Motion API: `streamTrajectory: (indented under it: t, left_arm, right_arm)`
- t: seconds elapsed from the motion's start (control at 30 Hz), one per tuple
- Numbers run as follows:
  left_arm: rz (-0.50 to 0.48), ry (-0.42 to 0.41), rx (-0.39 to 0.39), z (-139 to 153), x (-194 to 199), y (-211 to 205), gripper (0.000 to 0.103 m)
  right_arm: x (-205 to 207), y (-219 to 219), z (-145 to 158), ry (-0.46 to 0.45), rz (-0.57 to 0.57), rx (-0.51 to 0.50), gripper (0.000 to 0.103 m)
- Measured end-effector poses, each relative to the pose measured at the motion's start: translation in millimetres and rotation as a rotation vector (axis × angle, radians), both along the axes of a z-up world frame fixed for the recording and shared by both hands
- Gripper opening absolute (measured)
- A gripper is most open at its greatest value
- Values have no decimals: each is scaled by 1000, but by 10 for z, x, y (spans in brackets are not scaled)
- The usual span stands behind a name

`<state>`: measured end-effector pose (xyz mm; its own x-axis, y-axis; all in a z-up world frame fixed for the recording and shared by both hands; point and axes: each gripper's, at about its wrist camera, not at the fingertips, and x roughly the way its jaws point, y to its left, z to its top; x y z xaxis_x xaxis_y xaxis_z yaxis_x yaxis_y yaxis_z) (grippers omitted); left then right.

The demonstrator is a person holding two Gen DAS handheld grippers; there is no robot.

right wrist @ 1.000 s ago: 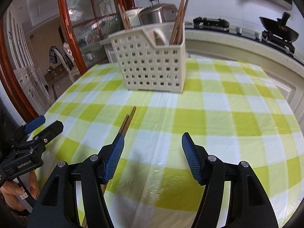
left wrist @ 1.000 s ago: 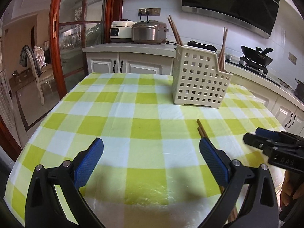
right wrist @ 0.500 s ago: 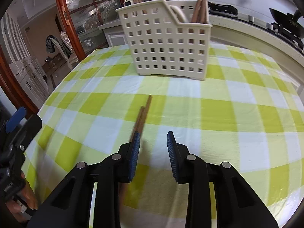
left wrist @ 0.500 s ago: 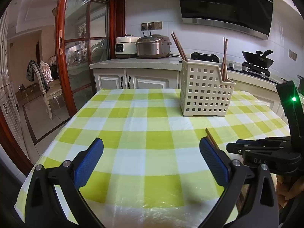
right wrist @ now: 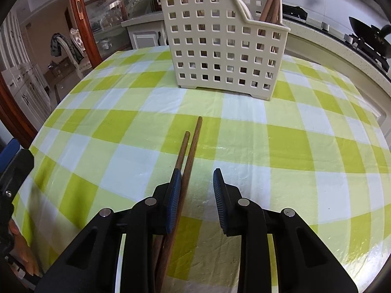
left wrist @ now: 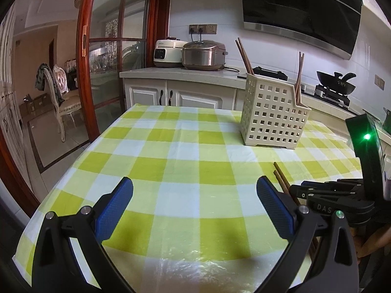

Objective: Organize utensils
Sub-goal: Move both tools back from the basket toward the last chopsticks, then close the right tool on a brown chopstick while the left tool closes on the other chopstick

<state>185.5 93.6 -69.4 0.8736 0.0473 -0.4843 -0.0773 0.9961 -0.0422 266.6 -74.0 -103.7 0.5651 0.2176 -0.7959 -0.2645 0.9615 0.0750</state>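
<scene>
Chopsticks are the utensils in hand: a pair of long brown wooden chopsticks [right wrist: 189, 151] lies flat on the table with the green-and-white checked cloth [right wrist: 293, 146], near the front edge, tips pointing toward the far side.

Cream perforated plastic utensil basket [right wrist: 220, 48] stands upright at the far centre of the table, well apart from the loose pair. It already holds several brown chopsticks [right wrist: 271, 5] leaning upright in its far-right compartment, and more at its far-left corner.

Left gripper [left wrist: 194, 207] hovers over the near left of the cloth, blue pads spread wide, nothing between them.

Right gripper [right wrist: 197, 195] points steeply down over the loose pair. Its jaws have just been closing and now stand narrowed. The left pad [right wrist: 174, 195] touches the side of the pair; the right pad stands clear, with bare cloth between it and the wood. The pair is not yet pinched.

Step in hand, by judgement: grasping the loose pair for transfer to the basket.

Next move calls for:
- closing until both pads press the two sticks together;
- lifting level, so neither stick slips out;
- tilting upright over an open compartment.
</scene>
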Motion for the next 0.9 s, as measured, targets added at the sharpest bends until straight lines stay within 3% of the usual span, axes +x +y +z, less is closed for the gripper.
streamTrajectory:
  t: [0.17, 0.37, 0.5, 0.9]
  left_arm:
    - [-4, 3, -7, 2, 0, 14, 98]
    - [-6, 11, -6, -5, 5, 14, 98]
    - [-5, 25, -6, -19, 12, -10, 98]
    - [-74, 131, -8, -92, 160, -409, 98]
  right_arm:
    - [-5, 75, -16, -16, 4, -67, 25]
    - [30, 107, -11, -12, 14, -73, 25]
    - [3, 114, -9, -12, 33, -76, 11]
    - [-100, -479, 44, -26, -28, 47, 7]
